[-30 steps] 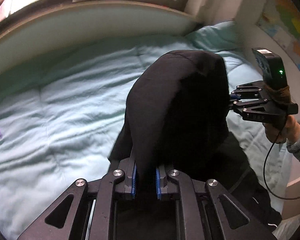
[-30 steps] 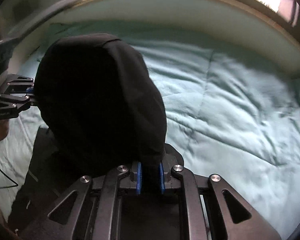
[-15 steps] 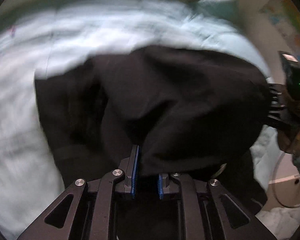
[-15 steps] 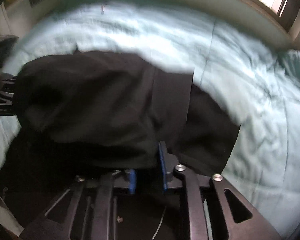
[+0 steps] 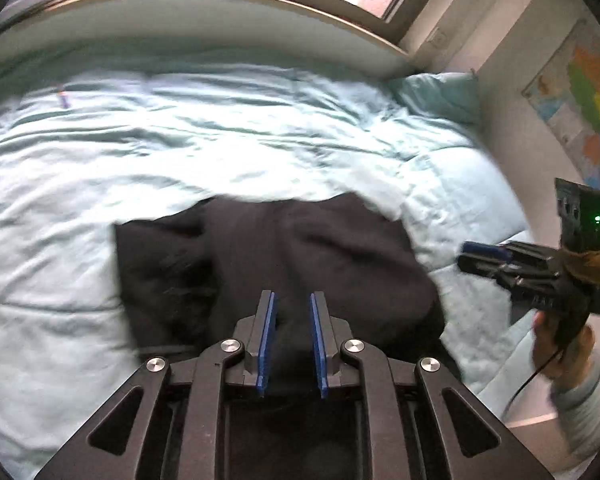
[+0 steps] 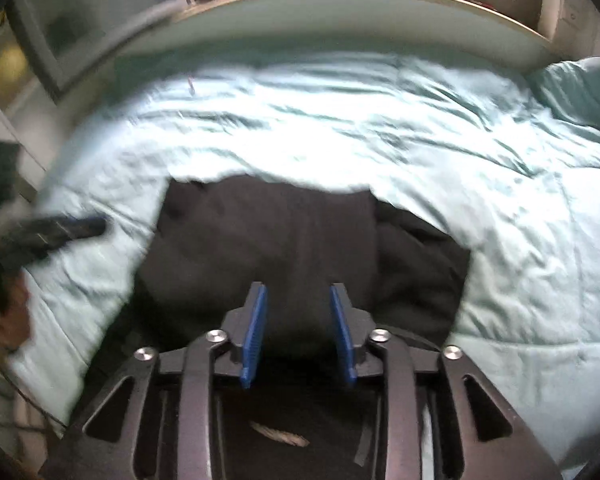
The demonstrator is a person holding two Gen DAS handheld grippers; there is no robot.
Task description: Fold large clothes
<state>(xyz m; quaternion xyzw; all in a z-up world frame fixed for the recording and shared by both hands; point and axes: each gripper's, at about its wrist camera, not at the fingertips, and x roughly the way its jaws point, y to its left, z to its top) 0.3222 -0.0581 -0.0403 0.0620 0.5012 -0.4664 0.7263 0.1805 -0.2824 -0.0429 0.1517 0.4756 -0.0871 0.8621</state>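
Note:
A black garment [image 5: 280, 256] [image 6: 268, 240] lies folded in a dark heap on the pale teal duvet [image 5: 180, 152]. My left gripper [image 5: 291, 295] hovers over its near edge, blue pads a narrow gap apart, with no cloth pinched. The right wrist view shows the left gripper [image 6: 96, 224] blurred and clear of the garment's left edge. My right gripper [image 6: 298, 286] has its jaws opening, nothing pressed between the pads, the garment lying below and beyond them. In the left wrist view the right gripper [image 5: 470, 250] is over the duvet, right of the cloth.
A teal pillow [image 5: 436, 92] [image 6: 580, 84] sits at the far right by the wall. A window ledge [image 5: 220, 4] runs along the far side of the bed. A colourful map [image 5: 588, 100] hangs on the right wall. A small pen-like thing [image 5: 63, 99] lies far left.
The garment, held up between both grippers a second ago, swung down and now lies on the bed. Both grippers let go and drew off to its sides.

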